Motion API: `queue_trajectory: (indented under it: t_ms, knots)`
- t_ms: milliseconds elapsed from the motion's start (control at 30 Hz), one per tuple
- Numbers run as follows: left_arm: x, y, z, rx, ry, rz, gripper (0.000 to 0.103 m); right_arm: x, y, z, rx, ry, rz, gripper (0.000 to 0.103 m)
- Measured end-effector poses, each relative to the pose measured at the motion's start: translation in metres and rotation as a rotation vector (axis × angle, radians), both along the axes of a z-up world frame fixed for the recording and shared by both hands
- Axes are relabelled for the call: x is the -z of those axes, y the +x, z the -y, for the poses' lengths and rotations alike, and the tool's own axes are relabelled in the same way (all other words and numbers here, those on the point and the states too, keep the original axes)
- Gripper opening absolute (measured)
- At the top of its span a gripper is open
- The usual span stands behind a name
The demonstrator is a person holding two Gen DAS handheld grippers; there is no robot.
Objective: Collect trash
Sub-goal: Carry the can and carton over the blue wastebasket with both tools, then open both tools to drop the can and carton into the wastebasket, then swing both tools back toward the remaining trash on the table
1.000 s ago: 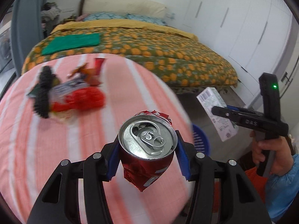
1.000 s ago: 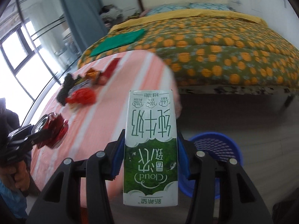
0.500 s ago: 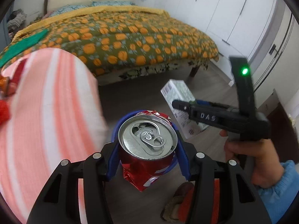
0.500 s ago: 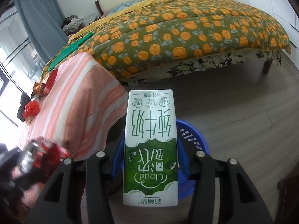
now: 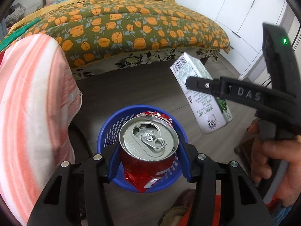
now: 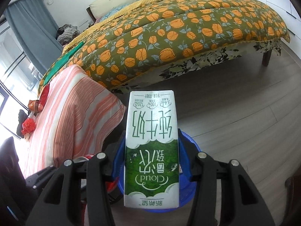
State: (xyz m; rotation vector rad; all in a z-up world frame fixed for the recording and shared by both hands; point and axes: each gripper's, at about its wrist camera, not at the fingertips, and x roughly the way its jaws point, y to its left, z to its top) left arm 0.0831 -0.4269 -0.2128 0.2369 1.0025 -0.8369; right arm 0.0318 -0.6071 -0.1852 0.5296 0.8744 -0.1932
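Carrying two pieces of trash to the bin, the person is holding both above the blue mesh wastebasket (image 5: 112, 126) on the floor beside the striped tablecloth (image 5: 32, 98). The left gripper (image 5: 148, 162) is pinching a crumpled red soda can (image 5: 148, 150) directly over the basket; the right gripper (image 6: 151, 160) is clamping a green-and-white milk carton (image 6: 151, 150), also over it. Next, I judge, each jaw needs spreading so the items are dropping inside, not onto the rim.

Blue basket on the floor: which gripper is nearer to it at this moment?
Left, it seems. The left gripper holds the red can right over the blue basket; the right gripper, holding the milk carton, sits off to its right and apparently higher.
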Motion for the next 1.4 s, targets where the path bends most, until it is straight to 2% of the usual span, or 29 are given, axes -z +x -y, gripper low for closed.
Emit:
queue_trajectory:
  t_ms: [100, 133, 167, 200, 333, 433, 567, 700, 767, 900, 1100, 1167, 1400]
  knots:
    - [0.009, 0.002, 0.009, 0.006, 0.014, -0.008, 0.053, 0.004, 0.004, 0.002, 0.000, 0.016, -0.002, 0.051]
    - [0.012, 0.003, 0.012, 0.007, 0.023, -0.009, 0.054, 0.005, 0.004, 0.003, 0.001, 0.022, -0.003, 0.060]
    - [0.016, 0.006, 0.016, 0.007, 0.032, -0.010, 0.062, 0.006, 0.004, 0.005, 0.006, 0.029, 0.000, 0.075]
    - [0.019, 0.009, 0.020, 0.000, 0.040, -0.005, 0.073, 0.006, 0.003, 0.008, 0.025, 0.041, 0.010, 0.078]
    - [0.015, 0.014, 0.016, -0.039, 0.015, -0.020, 0.077, 0.003, -0.002, 0.020, 0.075, 0.073, 0.029, 0.078]
    - [-0.001, 0.006, 0.006, -0.035, -0.024, -0.016, 0.080, -0.005, -0.004, 0.021, 0.091, 0.080, 0.050, 0.078]
    - [-0.034, -0.011, -0.016, -0.005, -0.080, 0.032, 0.087, -0.021, -0.002, 0.008, 0.086, 0.007, 0.070, 0.088]
    - [-0.060, -0.024, -0.062, -0.008, -0.102, 0.084, 0.091, -0.034, 0.002, -0.016, 0.069, -0.122, 0.080, 0.093]
    - [-0.064, -0.025, -0.085, -0.036, -0.088, 0.103, 0.092, -0.039, 0.004, -0.031, 0.049, -0.188, 0.086, 0.093]
    - [-0.065, -0.017, -0.155, -0.152, -0.029, 0.143, 0.092, -0.047, 0.009, -0.081, -0.061, -0.320, 0.123, 0.093]
    - [-0.062, 0.008, -0.253, -0.349, 0.014, 0.153, 0.092, -0.045, 0.013, -0.170, -0.278, -0.424, 0.144, 0.093]
    - [-0.062, 0.016, -0.283, -0.414, 0.027, 0.159, 0.092, -0.044, 0.014, -0.198, -0.324, -0.438, 0.145, 0.093]
    - [-0.065, 0.042, -0.370, -0.579, 0.066, 0.160, 0.094, -0.046, 0.029, -0.298, -0.478, -0.379, 0.128, 0.093]
